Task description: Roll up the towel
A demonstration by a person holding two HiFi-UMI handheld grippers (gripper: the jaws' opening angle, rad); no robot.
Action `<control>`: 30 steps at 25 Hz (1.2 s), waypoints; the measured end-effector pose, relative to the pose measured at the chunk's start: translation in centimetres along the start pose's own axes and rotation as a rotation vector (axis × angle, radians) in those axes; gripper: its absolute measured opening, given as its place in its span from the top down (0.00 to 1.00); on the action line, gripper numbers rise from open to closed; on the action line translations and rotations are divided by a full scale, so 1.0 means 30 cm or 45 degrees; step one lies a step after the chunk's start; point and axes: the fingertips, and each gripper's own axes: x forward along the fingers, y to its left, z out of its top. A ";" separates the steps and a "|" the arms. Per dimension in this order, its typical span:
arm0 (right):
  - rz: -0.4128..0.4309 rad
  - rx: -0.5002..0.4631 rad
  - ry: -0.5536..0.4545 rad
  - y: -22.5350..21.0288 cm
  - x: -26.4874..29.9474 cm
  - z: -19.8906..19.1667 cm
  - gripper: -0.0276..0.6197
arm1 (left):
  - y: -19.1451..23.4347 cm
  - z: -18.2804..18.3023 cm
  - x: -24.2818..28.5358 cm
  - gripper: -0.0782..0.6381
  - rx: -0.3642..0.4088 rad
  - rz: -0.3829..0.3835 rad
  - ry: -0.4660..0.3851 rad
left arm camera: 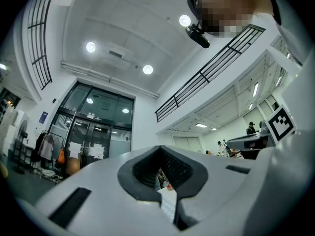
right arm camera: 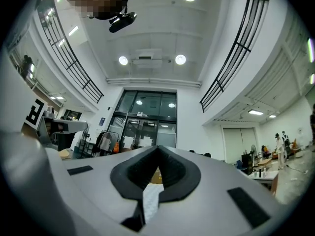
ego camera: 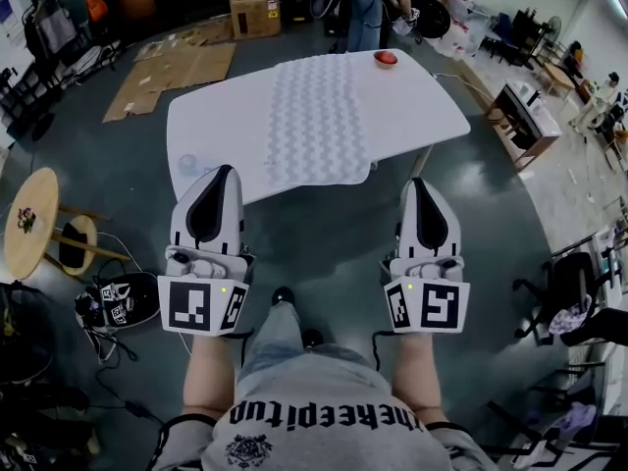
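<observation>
The patterned towel [ego camera: 316, 116] lies spread flat across the middle of the white desk [ego camera: 211, 126], its near end hanging slightly over the front edge, and a small red object [ego camera: 386, 59] sits by its far right corner. The left hand-held gripper [ego camera: 226, 173] and the right hand-held gripper [ego camera: 420, 184] are held side by side near the desk's front edge, clear of the towel. Both have their jaws closed together with nothing between them.

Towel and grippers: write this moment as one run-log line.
towel unrolled on table | left gripper shut, empty | right gripper shut, empty

left tongs [ego camera: 218, 186] closed, empty | right tongs [ego camera: 423, 196] closed, empty
</observation>
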 end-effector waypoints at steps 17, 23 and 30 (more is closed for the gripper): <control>-0.038 -0.050 0.015 -0.055 0.543 -0.142 0.95 | 0.262 -0.210 0.483 0.88 -0.032 -0.055 -0.015; -0.051 -0.061 0.044 -0.047 0.714 -0.201 0.95 | 0.369 -0.284 0.622 0.88 -0.040 -0.075 0.003; -0.049 -0.052 0.124 -0.029 0.868 -0.309 0.95 | 0.459 -0.409 0.738 0.88 -0.057 -0.102 0.071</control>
